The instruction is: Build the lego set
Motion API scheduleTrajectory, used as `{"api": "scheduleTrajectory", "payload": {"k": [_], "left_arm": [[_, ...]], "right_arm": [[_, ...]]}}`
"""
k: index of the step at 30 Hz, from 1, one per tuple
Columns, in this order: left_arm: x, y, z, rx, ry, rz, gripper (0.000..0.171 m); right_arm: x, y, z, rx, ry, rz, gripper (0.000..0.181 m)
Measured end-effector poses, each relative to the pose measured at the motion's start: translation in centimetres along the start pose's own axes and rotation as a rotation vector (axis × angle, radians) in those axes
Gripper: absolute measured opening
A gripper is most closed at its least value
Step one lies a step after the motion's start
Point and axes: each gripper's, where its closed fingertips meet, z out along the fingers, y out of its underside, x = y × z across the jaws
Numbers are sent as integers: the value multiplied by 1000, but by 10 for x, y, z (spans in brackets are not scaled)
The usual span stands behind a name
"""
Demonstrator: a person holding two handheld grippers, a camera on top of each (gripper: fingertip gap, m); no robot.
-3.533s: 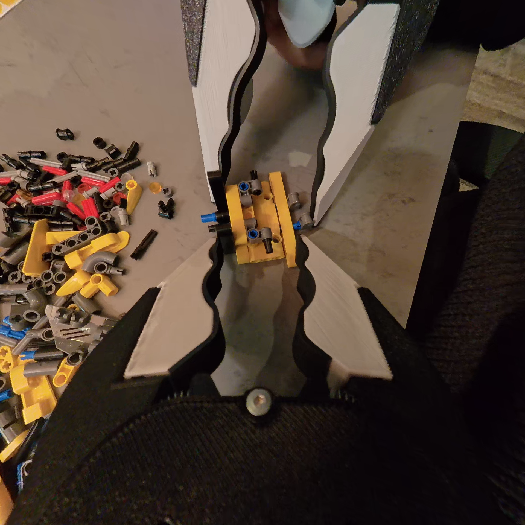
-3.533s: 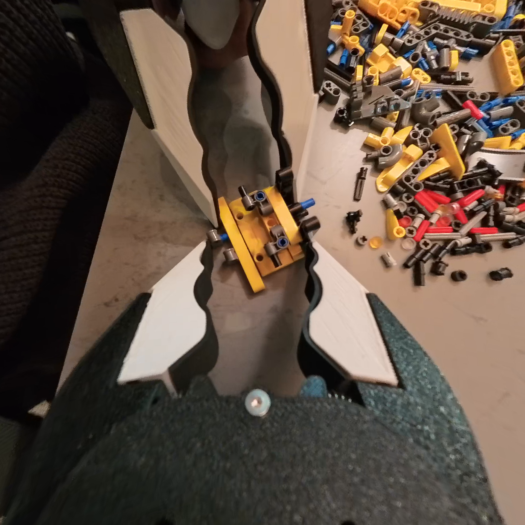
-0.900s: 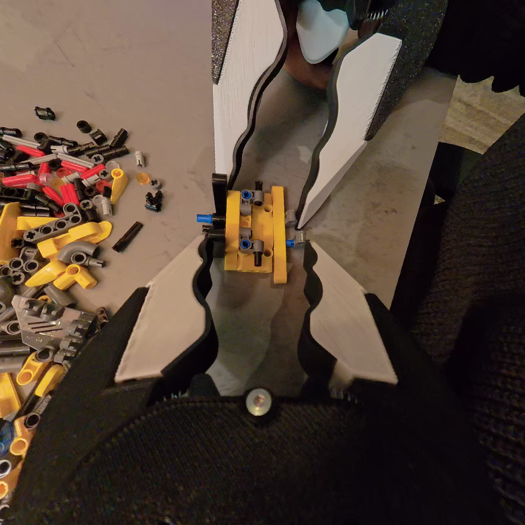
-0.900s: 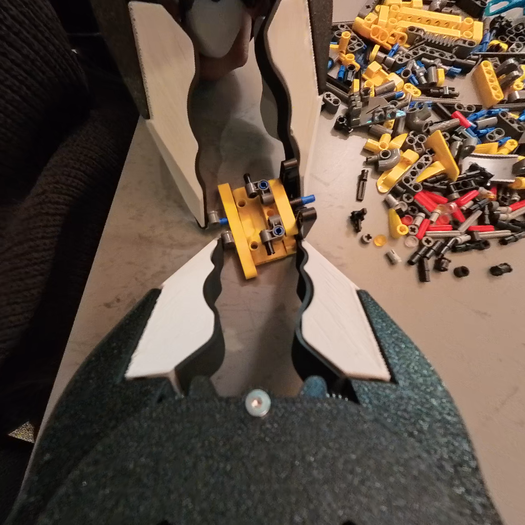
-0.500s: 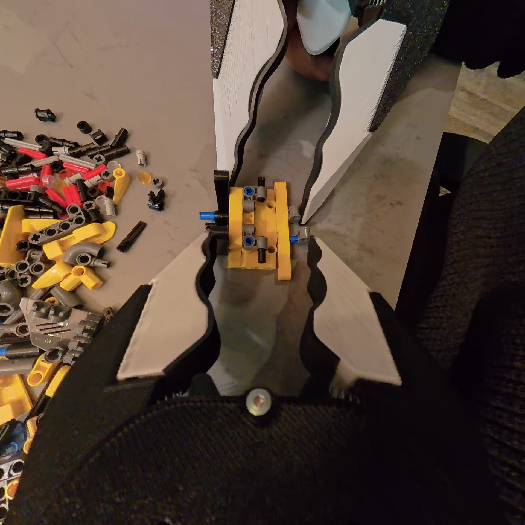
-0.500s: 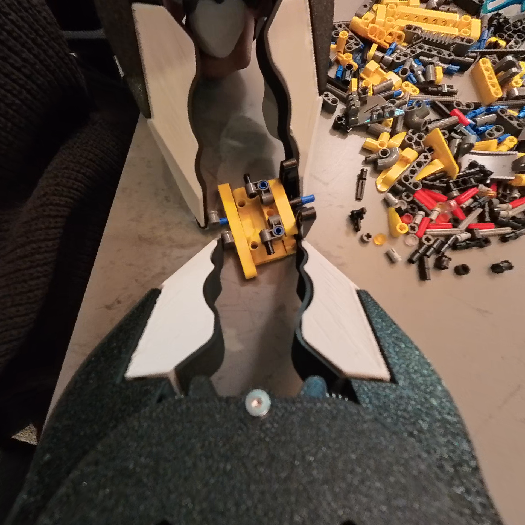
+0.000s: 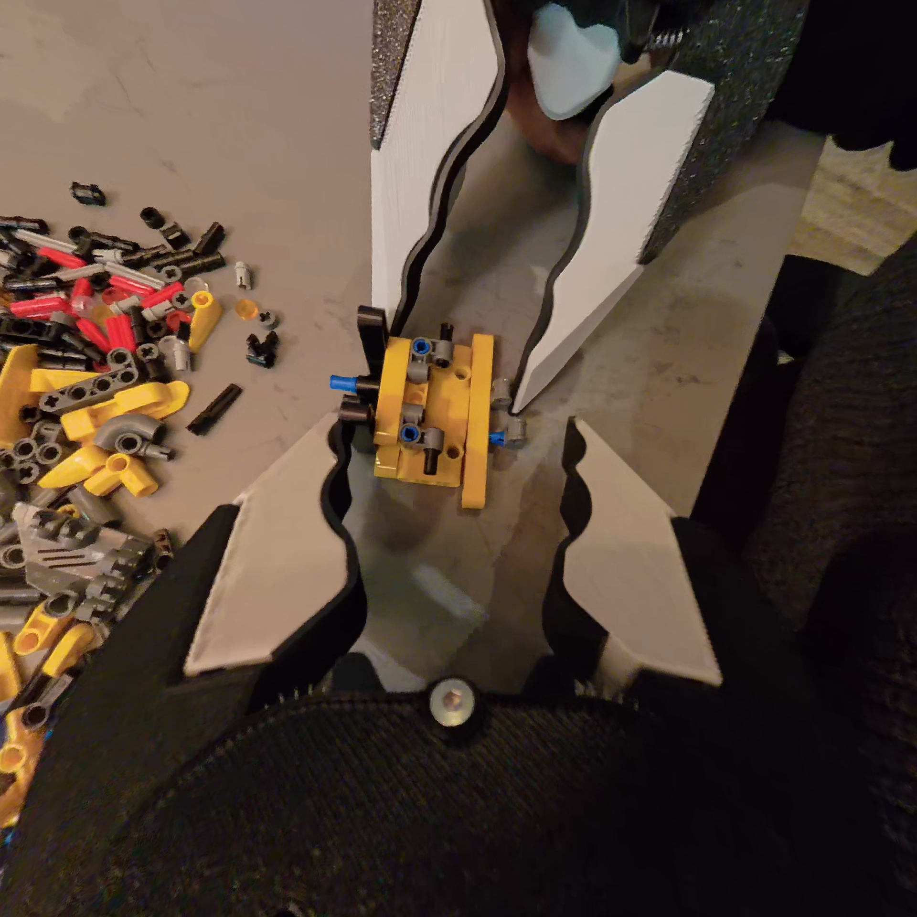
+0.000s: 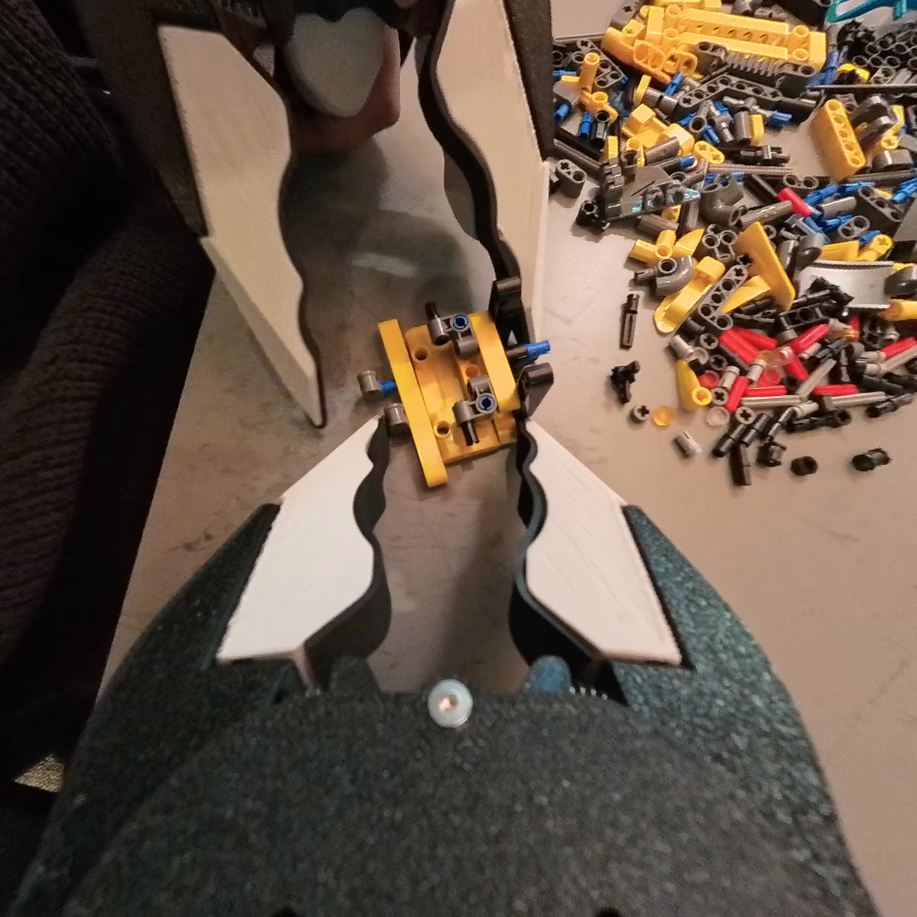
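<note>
Currently, 1 yellow brick assembly (image 7: 432,414) (image 8: 454,392) is lying on the table (image 7: 198,124), part-built. Left gripper (image 7: 459,436) is gaping around it, unclamped; right gripper (image 8: 449,426) is pinching its sides. Loose bricks (image 7: 89,397) (image 8: 744,248) are waiting beside the assembly.

No legible text or markings

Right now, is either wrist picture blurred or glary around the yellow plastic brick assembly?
Left wrist view: yellow plastic brick assembly sharp, left gripper edges slightly smeared, pale glare on the grey table. Right wrist view: assembly sharp, right gripper edges motion-blurred, loose brick pile clear under warm light.
</note>
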Motion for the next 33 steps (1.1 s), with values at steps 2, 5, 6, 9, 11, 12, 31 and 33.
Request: {"api": "scheduleTrajectory", "payload": {"k": [2,5,6,9,11,12,31,33], "left_arm": [[-5,1,0,-8,-43,14,74],[-8,2,0,-8,-52,9,69],[-8,2,0,-7,-50,3,69],[-8,3,-1,-9,-50,7,69],[-8,3,-1,-11,-46,17,69],[-8,4,-2,-11,-40,20,69],[-9,2,-2,-3,-21,44,65],[-9,2,-2,-2,-22,55,65]], "right_arm": [[0,0,0,0,0,0,52],[0,0,0,1,2,3,52],[1,0,0,2,1,6,52],[1,0,0,2,5,4,52],[1,0,0,1,8,1,52],[1,0,0,2,6,2,52],[1,-1,0,3,-1,8,51],[1,-1,0,4,-4,-6,50]]}}
